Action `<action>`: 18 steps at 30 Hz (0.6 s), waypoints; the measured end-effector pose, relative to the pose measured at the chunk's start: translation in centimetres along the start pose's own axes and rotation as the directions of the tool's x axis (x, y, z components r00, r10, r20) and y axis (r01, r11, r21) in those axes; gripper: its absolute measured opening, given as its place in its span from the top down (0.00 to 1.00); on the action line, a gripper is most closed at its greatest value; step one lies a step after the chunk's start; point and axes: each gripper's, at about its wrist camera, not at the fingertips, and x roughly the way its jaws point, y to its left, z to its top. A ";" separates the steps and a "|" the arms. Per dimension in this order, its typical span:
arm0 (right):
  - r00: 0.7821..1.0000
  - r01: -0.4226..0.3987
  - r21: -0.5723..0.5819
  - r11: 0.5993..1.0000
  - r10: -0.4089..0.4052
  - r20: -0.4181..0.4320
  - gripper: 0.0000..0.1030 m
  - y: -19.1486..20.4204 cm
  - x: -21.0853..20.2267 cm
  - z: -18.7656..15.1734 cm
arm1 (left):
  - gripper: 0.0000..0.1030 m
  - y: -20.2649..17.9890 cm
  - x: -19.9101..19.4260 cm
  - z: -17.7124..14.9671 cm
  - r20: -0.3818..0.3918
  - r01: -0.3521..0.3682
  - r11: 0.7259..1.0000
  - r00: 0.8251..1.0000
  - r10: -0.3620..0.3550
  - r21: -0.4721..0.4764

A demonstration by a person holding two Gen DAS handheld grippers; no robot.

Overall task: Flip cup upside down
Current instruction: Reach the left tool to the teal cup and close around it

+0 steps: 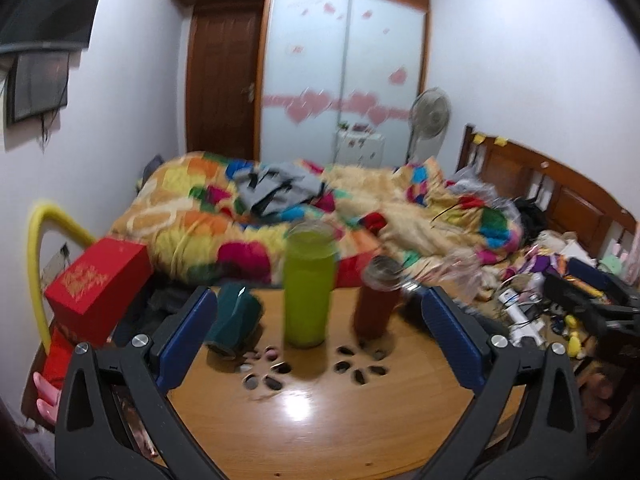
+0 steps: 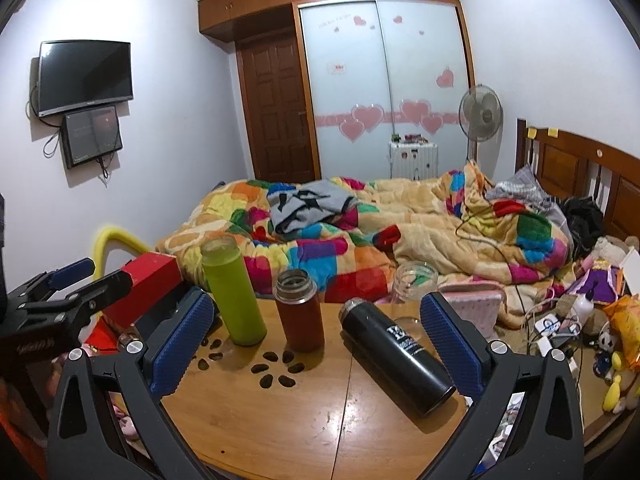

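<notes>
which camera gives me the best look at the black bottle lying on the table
The right wrist view. The black bottle lies on its side, sharp and whole, between the open fingers of the right hand-held gripper. The left wrist view is blurred and does not show it clearly.

Bright room, blurred left view, fisheye-warped edges.
</notes>
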 end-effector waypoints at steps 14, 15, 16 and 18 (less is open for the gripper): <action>0.988 0.023 0.037 0.999 -0.017 -0.156 0.00 -2.3 6.0 -3.4 | 0.00 9.0 18.8 -4.5 -0.442 -0.057 0.998 0.895 0.060 0.020; 0.986 0.024 0.041 0.999 -0.017 -0.168 0.00 -2.4 6.3 -3.7 | 0.01 9.6 20.0 -4.8 -0.458 -0.063 0.998 0.887 0.064 0.017; 0.984 0.025 0.044 0.999 -0.017 -0.179 0.00 -2.5 6.6 -3.9 | 0.11 10.0 20.6 -4.9 -0.466 -0.070 0.997 0.882 0.068 0.014; 0.979 0.022 0.052 0.998 -0.011 -0.203 0.00 -2.6 7.2 -4.3 | 0.23 10.6 22.0 -5.3 -0.497 -0.064 0.998 0.866 0.053 -0.006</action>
